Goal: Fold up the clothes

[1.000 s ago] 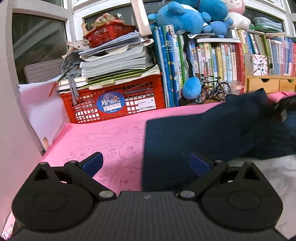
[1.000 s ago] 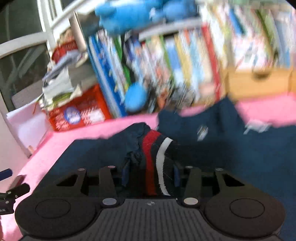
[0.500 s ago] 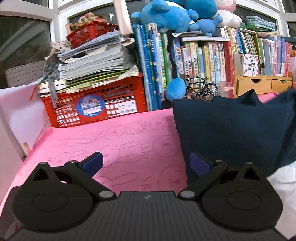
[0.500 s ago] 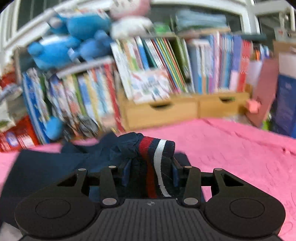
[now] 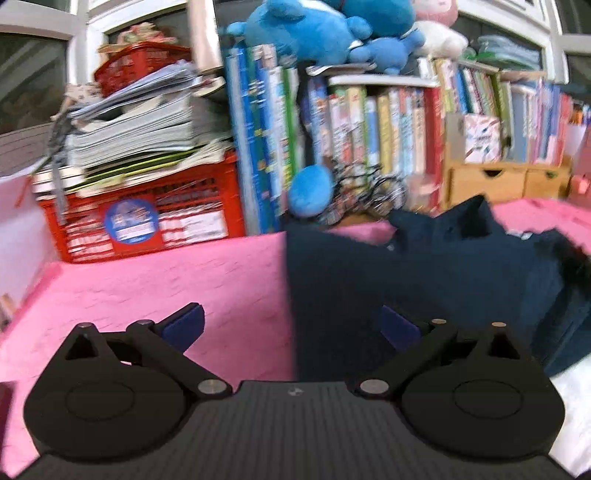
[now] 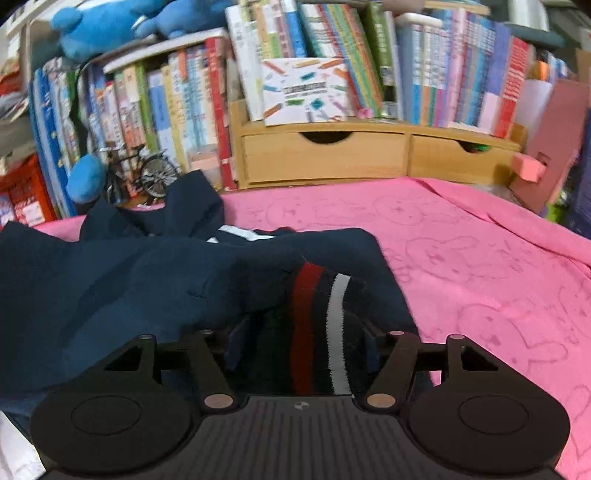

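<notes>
Navy garment held by one gripper on a pink cloth, the other gripper spread empty.

Nearest, right gripper (image 6: 300, 350) clamped on the garment's striped cuff (image 6: 319, 325), red and white bands pinched between its fingers. Left gripper (image 5: 291, 326) spread wide, gripping nothing, poised above the straight left edge of the navy garment (image 5: 406, 273). Just beyond both, garment lay rumpled on the pink cloth (image 6: 480, 258), bare cloth stretching ahead-right of the right gripper. Farther off, red crate (image 5: 147, 218), model bicycle (image 6: 142, 171), wooden drawers (image 6: 325, 155), books (image 6: 461, 66), blue plush toys (image 5: 325, 26).
</notes>
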The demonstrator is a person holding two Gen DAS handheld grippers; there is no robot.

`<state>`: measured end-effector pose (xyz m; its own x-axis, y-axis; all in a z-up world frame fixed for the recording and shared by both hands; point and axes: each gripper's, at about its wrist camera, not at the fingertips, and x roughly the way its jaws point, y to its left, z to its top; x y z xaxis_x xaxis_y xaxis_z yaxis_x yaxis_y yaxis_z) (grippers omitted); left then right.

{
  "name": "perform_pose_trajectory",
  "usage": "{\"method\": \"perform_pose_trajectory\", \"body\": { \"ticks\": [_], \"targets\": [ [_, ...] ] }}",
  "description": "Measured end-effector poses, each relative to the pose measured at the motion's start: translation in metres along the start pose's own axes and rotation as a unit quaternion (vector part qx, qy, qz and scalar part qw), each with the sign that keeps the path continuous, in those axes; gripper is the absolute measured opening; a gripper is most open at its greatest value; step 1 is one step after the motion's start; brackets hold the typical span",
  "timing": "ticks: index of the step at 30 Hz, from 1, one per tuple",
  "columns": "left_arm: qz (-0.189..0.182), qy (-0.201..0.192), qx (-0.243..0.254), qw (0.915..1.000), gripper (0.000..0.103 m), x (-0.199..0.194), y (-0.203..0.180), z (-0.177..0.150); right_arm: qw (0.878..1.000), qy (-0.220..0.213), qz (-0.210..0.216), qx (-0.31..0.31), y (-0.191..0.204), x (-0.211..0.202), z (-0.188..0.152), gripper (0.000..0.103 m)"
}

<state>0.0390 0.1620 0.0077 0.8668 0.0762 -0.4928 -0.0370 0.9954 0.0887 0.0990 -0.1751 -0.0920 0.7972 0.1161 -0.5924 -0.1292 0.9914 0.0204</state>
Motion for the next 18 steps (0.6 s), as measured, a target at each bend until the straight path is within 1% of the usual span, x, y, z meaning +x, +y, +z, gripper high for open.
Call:
{"method": "perform_pose_trajectory", "body": {
  "ticks": [2,4,5,6,7,9,11,12,14,15,16,17,18],
  "targets": [
    [0.000,0.004,0.013,0.9999,0.103,0.013,-0.011,0.002,1.000,0.005,-0.003,-0.006,0.000,0.001,0.003,0.068],
    [0.015,0.023,0.033,0.9991,0.103,0.029,-0.018,-0.003,1.000,0.010,-0.008,-0.012,-0.001,0.001,0.005,0.074],
    [0.017,0.032,0.038,0.9986,0.103,0.035,-0.016,-0.009,1.000,0.012,-0.010,-0.014,-0.001,0.001,0.007,0.083],
    [0.018,0.039,0.040,0.9982,0.103,0.040,-0.014,-0.015,1.000,0.015,-0.012,-0.017,-0.001,0.001,0.008,0.095],
    [0.010,0.042,0.030,0.9986,0.103,0.041,-0.008,-0.021,1.000,0.017,-0.014,-0.019,-0.002,0.001,0.009,0.101],
    [-0.014,0.055,-0.008,0.9984,0.103,0.039,0.006,-0.023,1.000,0.009,-0.013,-0.011,-0.014,-0.010,0.010,0.103],
    [-0.017,0.055,-0.039,0.9976,0.102,0.031,0.013,-0.016,1.000,-0.004,0.000,-0.005,-0.019,-0.022,0.013,0.103],
    [-0.020,0.035,-0.044,0.9982,0.102,0.022,0.014,-0.009,1.000,-0.016,0.007,-0.004,-0.017,-0.029,0.015,0.103],
    [-0.038,-0.020,-0.025,0.9988,0.103,0.007,0.008,0.007,0.999,-0.039,0.022,-0.002,-0.013,-0.041,0.019,0.103],
    [-0.044,-0.034,-0.011,0.9984,0.103,0.004,0.004,0.013,0.998,-0.055,0.038,-0.004,-0.007,-0.047,0.022,0.103],
    [-0.044,-0.038,0.007,0.9983,0.103,0.007,-0.003,0.018,0.996,-0.070,0.057,-0.004,0.001,-0.051,0.026,0.103],
    [-0.037,-0.036,0.023,0.9984,0.103,0.013,-0.009,0.019,0.993,-0.085,0.076,-0.004,0.009,-0.054,0.029,0.103],
    [-0.026,-0.025,0.035,0.9987,0.103,0.021,-0.013,0.018,0.992,-0.086,0.092,-0.012,0.019,-0.052,0.031,0.103]
  ]
}}
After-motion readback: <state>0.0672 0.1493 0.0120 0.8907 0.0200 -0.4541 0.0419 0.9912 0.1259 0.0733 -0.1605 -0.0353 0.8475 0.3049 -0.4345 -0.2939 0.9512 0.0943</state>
